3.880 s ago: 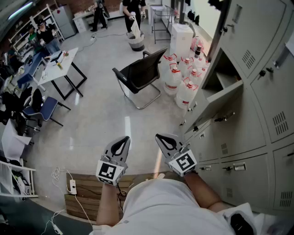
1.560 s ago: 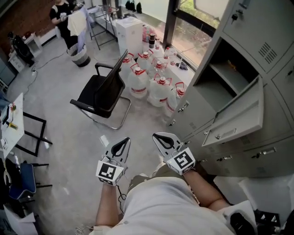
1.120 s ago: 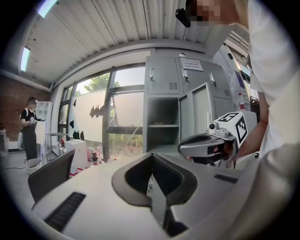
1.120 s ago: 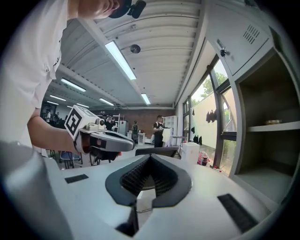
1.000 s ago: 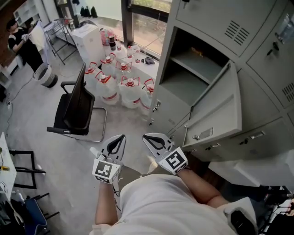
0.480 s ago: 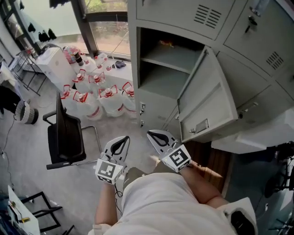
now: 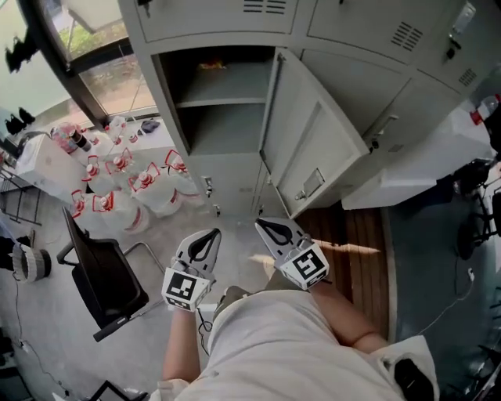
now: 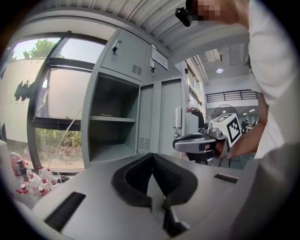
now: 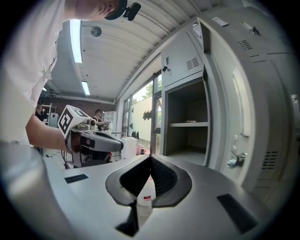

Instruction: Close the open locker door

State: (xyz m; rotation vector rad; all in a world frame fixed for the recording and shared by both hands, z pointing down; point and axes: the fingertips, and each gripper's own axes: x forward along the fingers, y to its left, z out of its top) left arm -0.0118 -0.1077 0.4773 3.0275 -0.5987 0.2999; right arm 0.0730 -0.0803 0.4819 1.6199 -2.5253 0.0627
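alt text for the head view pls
A grey locker door stands swung open beside its shelved compartment, seen from above. The left gripper and right gripper, both shut and empty, point toward it without touching; water jugs and a black chair sit at left.

Some small orangey thing (image 7: 211, 66) sits at the back of the upper shelf (image 7: 235, 90) of the open locker (image 7: 227, 129), way too tiny to tell what it is. The upper lockers (image 7: 211, 17) get chopped off by the head view's top edge. The dark stuff (image 7: 473, 204) by the right edge is cut off too, and too murky to name.
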